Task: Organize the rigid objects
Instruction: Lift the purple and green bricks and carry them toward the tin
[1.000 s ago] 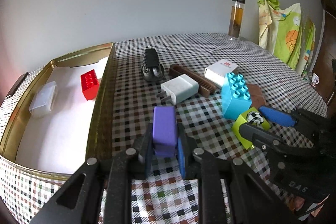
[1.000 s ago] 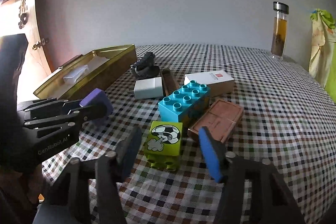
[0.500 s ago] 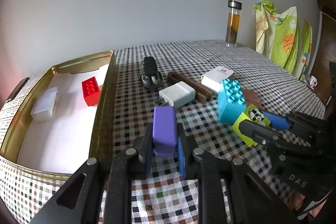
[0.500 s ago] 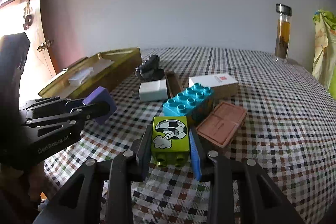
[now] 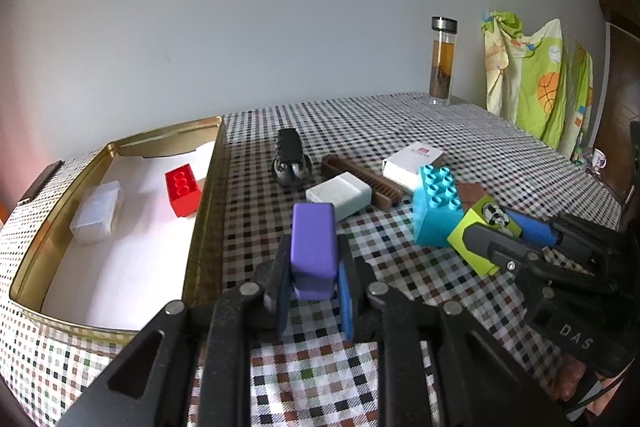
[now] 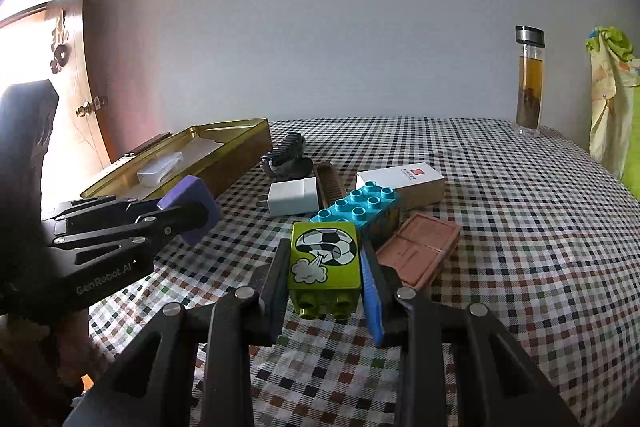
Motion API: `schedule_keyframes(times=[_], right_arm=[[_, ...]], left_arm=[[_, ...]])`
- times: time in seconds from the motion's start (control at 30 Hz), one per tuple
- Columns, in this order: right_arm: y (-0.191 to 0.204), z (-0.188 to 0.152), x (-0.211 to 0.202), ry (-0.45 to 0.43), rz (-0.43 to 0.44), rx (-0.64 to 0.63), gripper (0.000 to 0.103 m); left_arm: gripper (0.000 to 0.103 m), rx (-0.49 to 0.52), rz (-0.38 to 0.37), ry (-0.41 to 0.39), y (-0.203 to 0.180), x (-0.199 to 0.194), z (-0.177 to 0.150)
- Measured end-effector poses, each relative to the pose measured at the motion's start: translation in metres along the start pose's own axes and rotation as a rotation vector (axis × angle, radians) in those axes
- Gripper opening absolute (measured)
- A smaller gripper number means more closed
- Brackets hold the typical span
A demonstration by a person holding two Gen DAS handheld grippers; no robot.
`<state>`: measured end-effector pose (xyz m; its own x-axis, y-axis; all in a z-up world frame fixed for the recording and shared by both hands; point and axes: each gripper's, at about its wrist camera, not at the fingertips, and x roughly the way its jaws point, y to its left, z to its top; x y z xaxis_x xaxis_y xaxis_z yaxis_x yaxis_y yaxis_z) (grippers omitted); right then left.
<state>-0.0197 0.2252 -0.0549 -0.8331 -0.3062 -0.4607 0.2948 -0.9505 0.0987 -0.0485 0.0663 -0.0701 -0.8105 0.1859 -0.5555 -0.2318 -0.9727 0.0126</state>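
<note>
Purple block (image 5: pixel 313 251), lime football-print brick (image 6: pixel 323 258), turquoise brick (image 5: pixel 437 210), multicoloured checked tablecloth (image 5: pixel 460 131)

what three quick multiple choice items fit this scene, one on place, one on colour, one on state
1. Where is the red brick?
A. in the gold tin
B. on the white box
C. beside the bottle

2. What colour is the block in the left gripper?
A. teal
B. purple
C. pink

3. How is the right gripper?
A. open over the cloth
B. shut on nothing
C. shut on the green brick

Key: 1 A, it lies on the tin's white floor. 2 B, the purple block sits between its fingers. 3 C, both fingers press its sides.
</note>
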Motion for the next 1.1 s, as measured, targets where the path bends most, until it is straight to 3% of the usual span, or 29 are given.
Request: schedule_keyframes(times=[1.1], right_arm=[[0.001, -0.002, -0.013, -0.079, 0.006, -0.001, 0.034]], left_arm=[[0.019, -0.006, 0.021, -0.131, 0.002, -0.022, -0.004]])
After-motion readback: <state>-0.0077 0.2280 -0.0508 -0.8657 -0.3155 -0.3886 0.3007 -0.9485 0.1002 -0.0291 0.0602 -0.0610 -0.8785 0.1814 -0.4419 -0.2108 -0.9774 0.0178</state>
